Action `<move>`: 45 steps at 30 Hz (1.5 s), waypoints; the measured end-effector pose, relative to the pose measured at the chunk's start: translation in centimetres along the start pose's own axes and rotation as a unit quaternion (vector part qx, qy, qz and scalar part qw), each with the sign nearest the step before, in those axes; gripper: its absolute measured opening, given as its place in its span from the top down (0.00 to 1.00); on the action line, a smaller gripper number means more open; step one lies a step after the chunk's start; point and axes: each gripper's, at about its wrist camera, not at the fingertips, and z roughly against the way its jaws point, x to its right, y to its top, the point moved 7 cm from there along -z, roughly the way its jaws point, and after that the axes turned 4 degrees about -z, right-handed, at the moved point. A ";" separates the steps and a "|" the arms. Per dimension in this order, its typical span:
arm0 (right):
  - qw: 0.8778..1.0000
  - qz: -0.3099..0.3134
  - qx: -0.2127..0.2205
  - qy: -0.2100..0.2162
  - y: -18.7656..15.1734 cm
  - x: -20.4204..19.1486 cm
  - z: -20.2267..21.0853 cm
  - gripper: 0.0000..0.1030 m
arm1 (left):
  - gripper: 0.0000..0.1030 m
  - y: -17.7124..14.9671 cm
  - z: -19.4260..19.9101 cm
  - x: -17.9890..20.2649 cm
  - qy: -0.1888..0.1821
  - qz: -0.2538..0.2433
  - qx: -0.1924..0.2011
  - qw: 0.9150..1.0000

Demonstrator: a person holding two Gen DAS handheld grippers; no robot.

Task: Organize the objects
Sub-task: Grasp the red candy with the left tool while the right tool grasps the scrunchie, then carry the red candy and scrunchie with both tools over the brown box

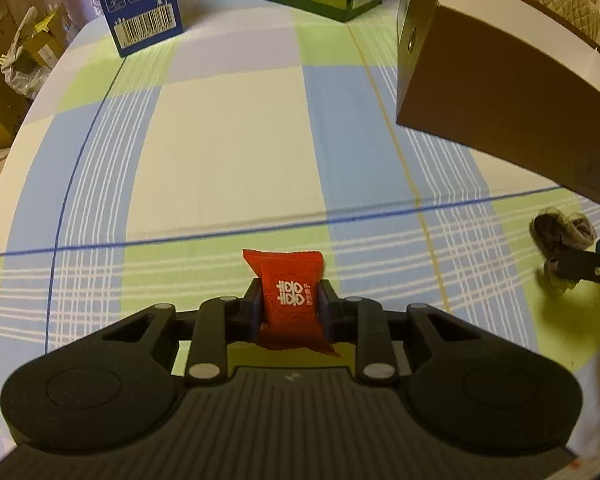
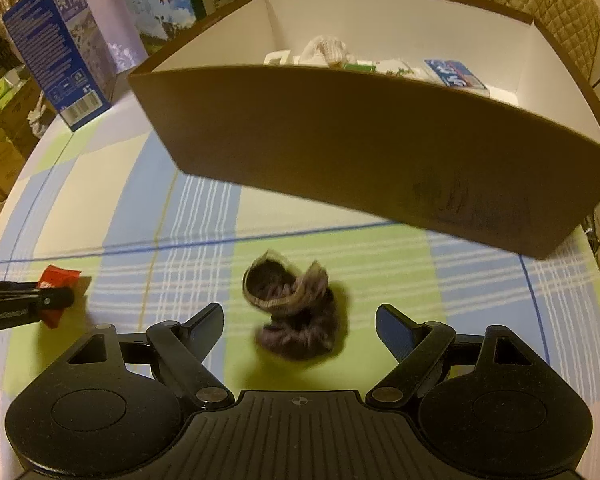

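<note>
Left gripper (image 1: pixel 291 306) pinches one red packet (image 1: pixel 290 300), white printed emblem, low centre of frame. Right gripper (image 2: pixel 299 326) gapes wide around one dark fuzzy sock (image 2: pixel 296 312), blurred. One brown box (image 2: pixel 364 152) above.

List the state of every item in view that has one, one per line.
Left tongs: shut on the red packet.
Red packet: gripped, upright.
Right tongs: open, either side of the dark sock.
Dark sock: bunched up on the tablecloth, blurred.
Brown box: open-topped, several items inside.
Blue carton: standing upright.
</note>
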 end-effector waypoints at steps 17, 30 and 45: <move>0.999 0.040 -0.003 -0.010 0.5 -0.2 -2.3 0.76 | 0.77 1.7 0.8 1.4 -0.011 -0.010 0.019 1.000; 0.999 0.022 0.017 0.015 0.0 0.1 2.2 0.80 | 0.77 1.9 3.5 2.5 -0.021 -0.019 0.042 0.999; 0.997 0.015 0.057 0.045 -0.8 -1.1 9.0 0.80 | 0.77 2.4 9.3 6.1 -0.047 -0.057 0.087 0.993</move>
